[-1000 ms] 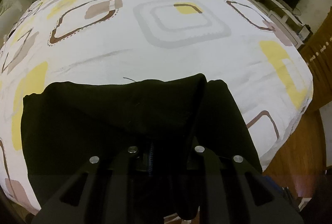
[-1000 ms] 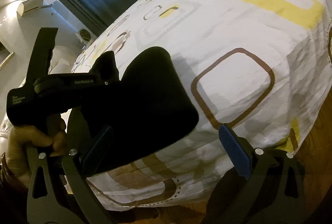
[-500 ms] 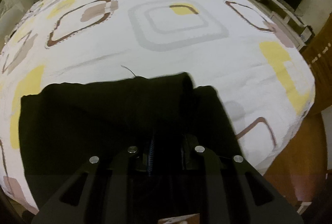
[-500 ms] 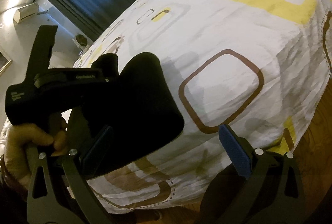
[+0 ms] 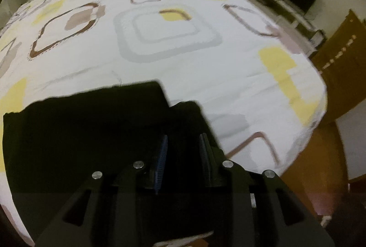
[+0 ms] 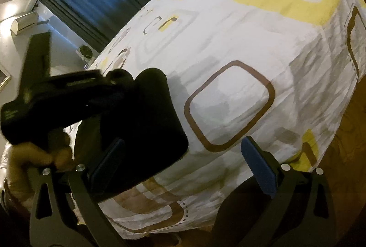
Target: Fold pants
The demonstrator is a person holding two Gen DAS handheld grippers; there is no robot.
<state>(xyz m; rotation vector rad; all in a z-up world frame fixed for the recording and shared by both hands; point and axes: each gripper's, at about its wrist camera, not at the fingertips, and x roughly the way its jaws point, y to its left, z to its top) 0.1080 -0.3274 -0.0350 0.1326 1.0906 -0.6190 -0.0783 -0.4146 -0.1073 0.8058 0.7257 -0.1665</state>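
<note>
Black pants (image 5: pixel 87 132), folded thick, near bed (image 5: pixel 173 59) corner. Left gripper (image 5: pixel 183 155) fingers part-open astride fabric; right gripper (image 6: pixel 183 164) fingers spread wide, empty.

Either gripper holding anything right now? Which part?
The left gripper has its jaws slightly apart around a raised fold of the black fabric pants; whether they pinch it can't be told. The right gripper is open, holding nothing.
</note>
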